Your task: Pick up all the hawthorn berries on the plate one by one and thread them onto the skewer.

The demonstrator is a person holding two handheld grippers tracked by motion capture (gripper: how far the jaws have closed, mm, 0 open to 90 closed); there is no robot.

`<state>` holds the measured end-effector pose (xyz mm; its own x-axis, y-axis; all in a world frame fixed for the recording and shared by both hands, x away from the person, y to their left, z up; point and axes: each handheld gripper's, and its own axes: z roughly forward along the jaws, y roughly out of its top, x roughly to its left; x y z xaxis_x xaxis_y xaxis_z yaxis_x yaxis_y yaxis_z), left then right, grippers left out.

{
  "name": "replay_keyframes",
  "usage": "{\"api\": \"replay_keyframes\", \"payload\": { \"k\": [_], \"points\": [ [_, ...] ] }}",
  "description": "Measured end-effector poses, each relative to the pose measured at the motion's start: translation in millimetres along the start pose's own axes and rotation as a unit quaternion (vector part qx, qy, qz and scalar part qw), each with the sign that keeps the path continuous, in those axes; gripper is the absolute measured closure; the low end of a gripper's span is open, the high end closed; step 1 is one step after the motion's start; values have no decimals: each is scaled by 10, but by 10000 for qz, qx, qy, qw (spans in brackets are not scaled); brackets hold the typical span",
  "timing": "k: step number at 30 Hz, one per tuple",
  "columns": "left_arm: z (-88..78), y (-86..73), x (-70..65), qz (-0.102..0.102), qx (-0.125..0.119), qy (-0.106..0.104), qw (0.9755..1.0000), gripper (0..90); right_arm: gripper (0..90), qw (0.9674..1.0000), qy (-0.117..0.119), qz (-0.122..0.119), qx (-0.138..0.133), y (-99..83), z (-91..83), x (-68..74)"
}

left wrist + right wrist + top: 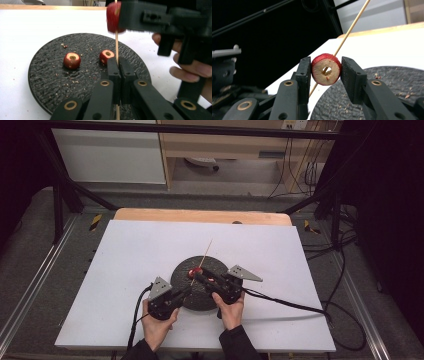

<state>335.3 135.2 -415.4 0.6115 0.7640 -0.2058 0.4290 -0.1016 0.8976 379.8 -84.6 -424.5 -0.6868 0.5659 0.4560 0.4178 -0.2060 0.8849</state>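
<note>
- Over the dark round plate (200, 295), the left gripper (186, 293) and right gripper (199, 277) meet at a wooden skewer (206, 252).
- Above that plate, the left jaws clamp tight on the skewer; two cored red fruits (72, 60) lie on it.
- Beside the plate's edge, the right jaws pinch a cored fruit ring (326, 69) threaded on the skewer.

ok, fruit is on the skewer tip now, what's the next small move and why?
Probably slide the right gripper along the skewer toward the left gripper. The cored fruit piece is already threaded and pinched, the left gripper clamps the stick low, and two more pieces wait on the black plate.
</note>
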Motion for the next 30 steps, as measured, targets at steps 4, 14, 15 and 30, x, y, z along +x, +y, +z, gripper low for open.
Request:
{"api": "replay_keyframes", "payload": {
  "k": [4,14,15,30],
  "points": [
    [27,10,18,38,85,-45,9999,884,614,9998,8,74,181,-34,3,11],
    [-116,-37,143,265,236,-132,9993,884,392,9979,-260,-270,537,68,-75,-4],
    [-151,-47,169,282,266,-146,9991,884,356,9969,-314,-349,627,94,-88,-12],
    [-639,-173,641,725,762,116,9944,883,108,9473,-968,-1316,2757,417,-50,-287]
  ]
}}
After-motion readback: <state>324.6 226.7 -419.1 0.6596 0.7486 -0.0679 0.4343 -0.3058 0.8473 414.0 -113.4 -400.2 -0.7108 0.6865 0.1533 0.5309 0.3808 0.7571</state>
